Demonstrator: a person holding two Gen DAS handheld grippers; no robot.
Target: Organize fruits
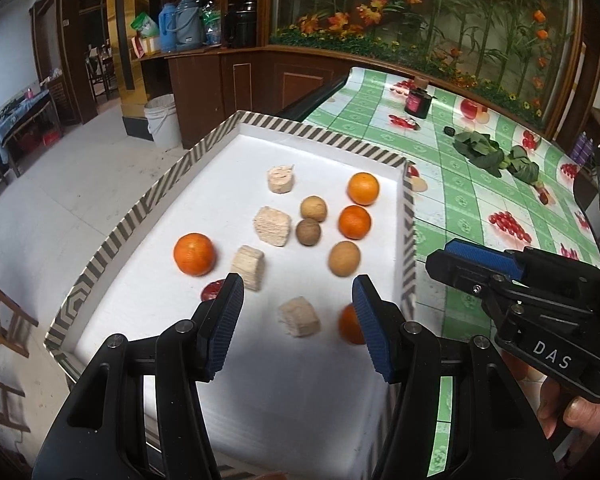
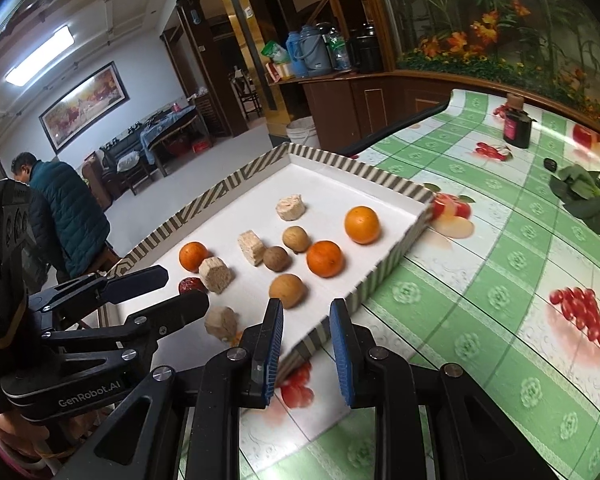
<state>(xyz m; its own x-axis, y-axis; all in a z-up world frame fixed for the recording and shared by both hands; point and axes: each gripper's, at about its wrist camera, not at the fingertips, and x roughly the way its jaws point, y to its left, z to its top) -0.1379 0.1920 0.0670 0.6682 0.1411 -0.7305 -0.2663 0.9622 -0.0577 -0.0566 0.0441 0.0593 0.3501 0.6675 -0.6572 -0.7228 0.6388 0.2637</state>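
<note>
Fingers of the left gripper (image 1: 298, 294) spread empty over the tray (image 1: 220, 130), the right gripper (image 2: 306, 322) fingers nearly together, pinching nothing

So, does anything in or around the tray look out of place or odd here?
Mostly no: the fruits lie loose and mixed in the tray. One oddity: leafy greens lie bare on the tablecloth beyond it.

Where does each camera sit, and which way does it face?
Left wrist: on the left gripper, facing down over the white tray; its blue fingers, the right gripper and a thumb show.
Right wrist: on the right gripper, above the tray's table-side edge; the left gripper shows beside it.
Shared: tray, oranges, green tablecloth.
</note>
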